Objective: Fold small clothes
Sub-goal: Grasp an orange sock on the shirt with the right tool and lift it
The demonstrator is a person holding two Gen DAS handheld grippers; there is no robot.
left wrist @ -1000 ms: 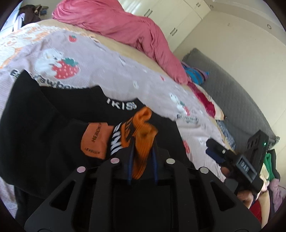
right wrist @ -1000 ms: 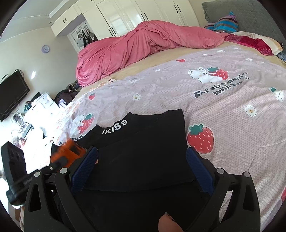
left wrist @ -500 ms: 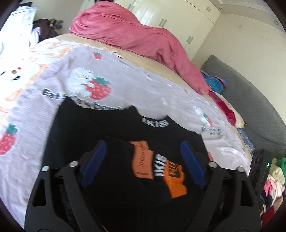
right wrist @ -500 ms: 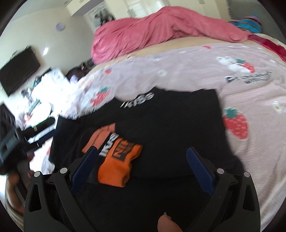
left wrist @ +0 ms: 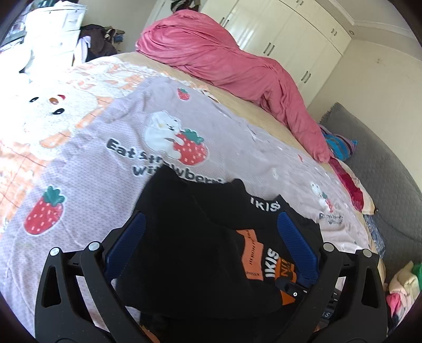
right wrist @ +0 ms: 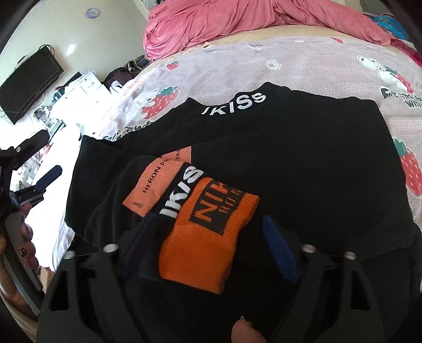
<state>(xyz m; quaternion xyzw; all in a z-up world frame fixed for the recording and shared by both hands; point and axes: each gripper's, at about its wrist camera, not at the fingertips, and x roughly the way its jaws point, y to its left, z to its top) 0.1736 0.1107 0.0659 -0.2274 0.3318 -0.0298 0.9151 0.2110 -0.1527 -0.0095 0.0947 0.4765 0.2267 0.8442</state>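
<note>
Orange sock sits between the right tongs, low centre of the right view.

Right tongs (right wrist: 211,242) open, straddling the orange sock (right wrist: 208,234); no squeeze visible. Sock's long axis runs from lower left to upper right, lying on the black shirt (right wrist: 303,163) on the bed (right wrist: 303,63). Left tongs (left wrist: 211,245) open, empty, over the shirt's left part, sock at lower right. Nothing blocks; pink blanket (right wrist: 237,23) well apart.

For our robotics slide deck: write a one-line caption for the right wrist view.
Open right gripper straddles an orange cuff on a black garment spread over the strawberry-print bedspread.
</note>
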